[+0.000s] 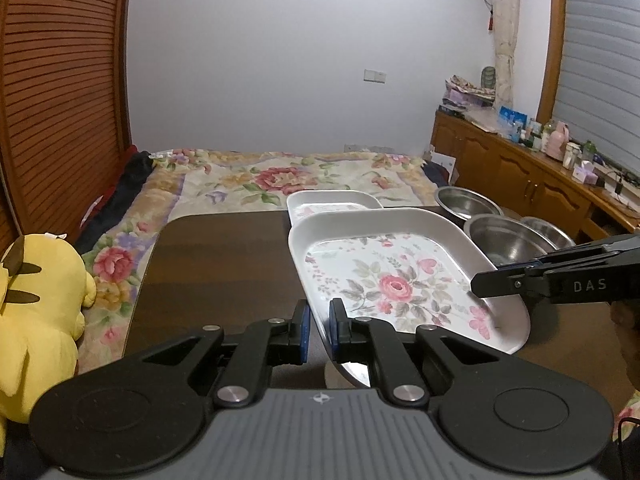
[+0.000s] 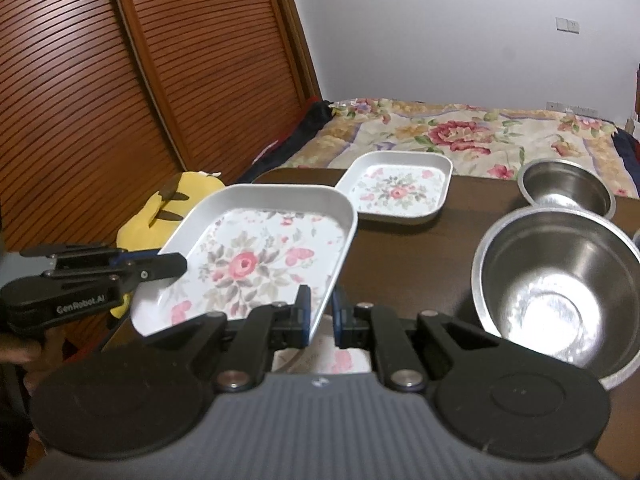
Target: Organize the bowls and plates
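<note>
A large white plate with a rose pattern point(image 1: 392, 280) point(image 2: 256, 256) hangs tilted above the dark table point(image 1: 224, 260). My left gripper point(image 1: 319, 320) is shut on its near-left rim. My right gripper point(image 2: 320, 308) is shut on the opposite rim and shows in the left wrist view as a black arm point(image 1: 480, 285). A similar floral plate point(image 2: 340, 360) lies partly hidden under the lifted one. A smaller floral plate point(image 1: 332, 200) point(image 2: 400, 188) rests at the table's far edge. Three steel bowls point(image 1: 508, 240) point(image 2: 560, 288) stand at the right.
A yellow plush toy point(image 1: 36, 312) sits beside the table on the left. The bed with a flowered blanket point(image 1: 280, 176) lies beyond the table. A wooden cabinet point(image 1: 520, 176) crowded with small items runs along the right wall, and louvered wardrobe doors point(image 2: 120, 80) stand at the left.
</note>
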`<state>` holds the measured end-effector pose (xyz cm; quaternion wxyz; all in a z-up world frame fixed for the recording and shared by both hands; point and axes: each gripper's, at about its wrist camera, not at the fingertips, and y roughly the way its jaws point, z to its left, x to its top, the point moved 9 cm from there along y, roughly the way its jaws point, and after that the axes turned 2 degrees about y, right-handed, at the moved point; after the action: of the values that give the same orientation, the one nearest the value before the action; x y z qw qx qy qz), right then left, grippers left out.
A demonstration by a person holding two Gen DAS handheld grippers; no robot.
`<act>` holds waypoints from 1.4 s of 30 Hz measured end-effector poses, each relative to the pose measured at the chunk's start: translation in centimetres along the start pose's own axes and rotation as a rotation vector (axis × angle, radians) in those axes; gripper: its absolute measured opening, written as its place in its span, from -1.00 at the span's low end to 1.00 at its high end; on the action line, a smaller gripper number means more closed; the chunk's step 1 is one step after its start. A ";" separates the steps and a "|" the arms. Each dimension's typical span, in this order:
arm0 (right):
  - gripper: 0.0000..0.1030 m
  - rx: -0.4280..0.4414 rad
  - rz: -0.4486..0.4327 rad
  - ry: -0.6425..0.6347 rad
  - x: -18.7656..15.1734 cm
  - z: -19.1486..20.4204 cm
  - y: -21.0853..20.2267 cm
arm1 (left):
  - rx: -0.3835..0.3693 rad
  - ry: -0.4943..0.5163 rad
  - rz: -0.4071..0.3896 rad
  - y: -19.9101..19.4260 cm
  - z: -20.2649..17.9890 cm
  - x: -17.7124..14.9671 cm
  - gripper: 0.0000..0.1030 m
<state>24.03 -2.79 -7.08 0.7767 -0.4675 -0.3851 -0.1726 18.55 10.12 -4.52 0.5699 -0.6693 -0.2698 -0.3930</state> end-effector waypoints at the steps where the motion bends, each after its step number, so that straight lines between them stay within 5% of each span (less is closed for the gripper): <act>1: -0.76 0.001 0.001 0.002 -0.2 -0.1 -0.2 | -0.002 0.000 0.003 -0.1 -0.1 -0.2 -0.77; 28: -0.76 -0.027 0.022 0.023 -6.9 -1.2 -0.8 | -0.042 -0.010 0.090 0.6 -2.5 -6.0 -0.77; 42: -0.76 -0.061 -0.061 0.047 -7.9 -1.1 -0.5 | -0.005 0.023 0.101 1.5 -2.7 -6.8 -0.77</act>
<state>19.16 -4.75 -13.05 0.7654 -0.4747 -0.3754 -0.2188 15.49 7.75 -10.89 0.5902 -0.6790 -0.2281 -0.3722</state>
